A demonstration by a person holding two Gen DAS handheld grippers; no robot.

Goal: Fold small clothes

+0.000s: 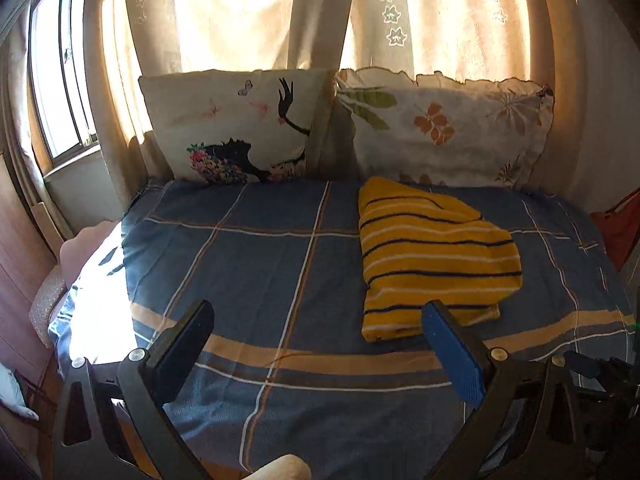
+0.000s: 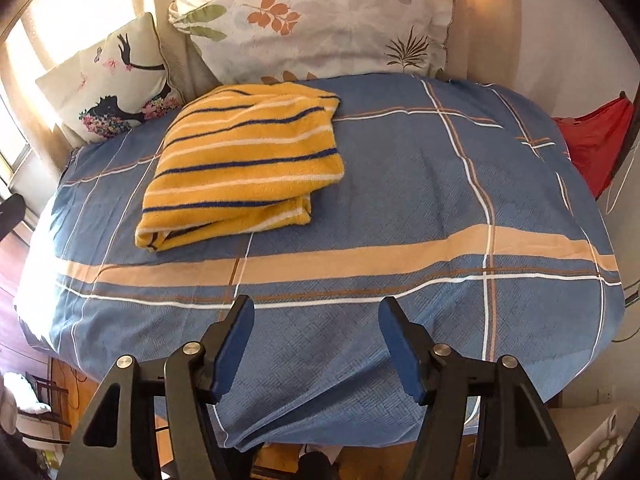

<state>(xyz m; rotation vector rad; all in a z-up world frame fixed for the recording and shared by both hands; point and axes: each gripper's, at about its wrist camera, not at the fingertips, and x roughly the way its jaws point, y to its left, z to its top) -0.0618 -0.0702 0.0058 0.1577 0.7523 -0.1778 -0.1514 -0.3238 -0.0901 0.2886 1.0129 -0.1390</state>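
One folded yellow garment [image 2: 240, 160] lies on my bed's sheet [image 2: 400, 208], at 11 o'clock from my right claw [image 2: 316, 320], near two pillows. Both claws, left [image 1: 316, 320] included, spread wide, holding nothing.

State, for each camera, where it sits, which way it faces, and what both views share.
Left wrist: on the left hand-held gripper, open, facing across the bed toward the curtains.
Right wrist: on the right hand-held gripper, open, looking down the blue bedspread.
Shared: the folded yellow striped garment, both pillows.
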